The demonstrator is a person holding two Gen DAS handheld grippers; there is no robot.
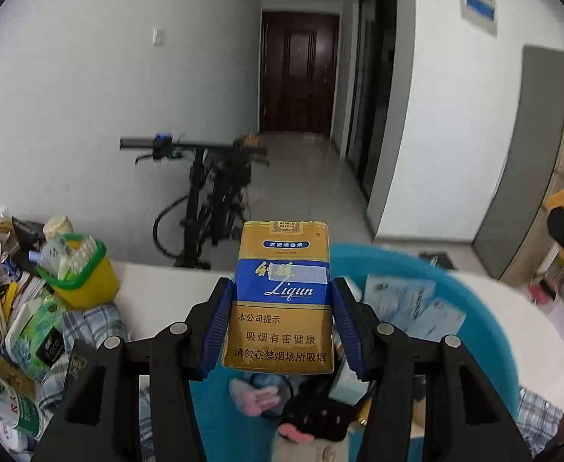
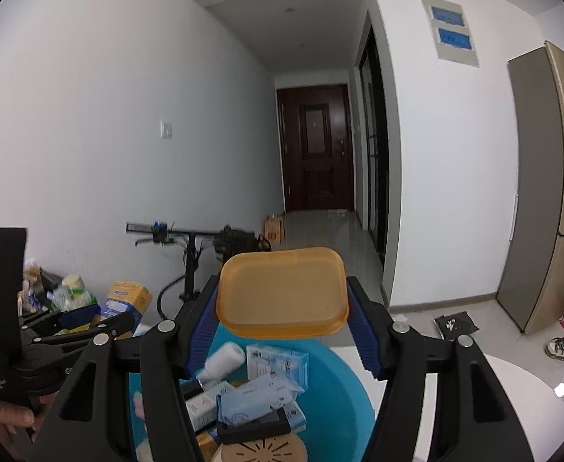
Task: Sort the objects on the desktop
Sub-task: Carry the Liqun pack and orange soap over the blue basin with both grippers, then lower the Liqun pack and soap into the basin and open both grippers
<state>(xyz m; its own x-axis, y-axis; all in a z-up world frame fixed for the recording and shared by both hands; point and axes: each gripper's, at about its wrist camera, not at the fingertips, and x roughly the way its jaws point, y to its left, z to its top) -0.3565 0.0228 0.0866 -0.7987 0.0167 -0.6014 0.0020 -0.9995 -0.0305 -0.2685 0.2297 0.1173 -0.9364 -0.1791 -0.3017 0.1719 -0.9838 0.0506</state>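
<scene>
My left gripper [image 1: 282, 308] is shut on a yellow and blue cigarette pack [image 1: 280, 296] and holds it upright above the blue basin [image 1: 486, 308]. My right gripper [image 2: 282, 312] is shut on an orange rectangular soap-like block [image 2: 282, 292] and holds it above the same blue basin [image 2: 343, 396]. The basin holds several small boxes, a white roll [image 2: 222, 360], a blue packet [image 2: 255, 400] and a pink and black plush item [image 1: 309, 419]. The left gripper with the pack also shows at the left of the right wrist view [image 2: 101, 317].
A yellow basket with a green rim [image 1: 85, 273] stands on the white table [image 1: 158, 288] among several snack bags and bottles on a plaid cloth at the left. A black bicycle [image 1: 205, 192] stands behind the table. A fridge [image 2: 544, 192] is at the right.
</scene>
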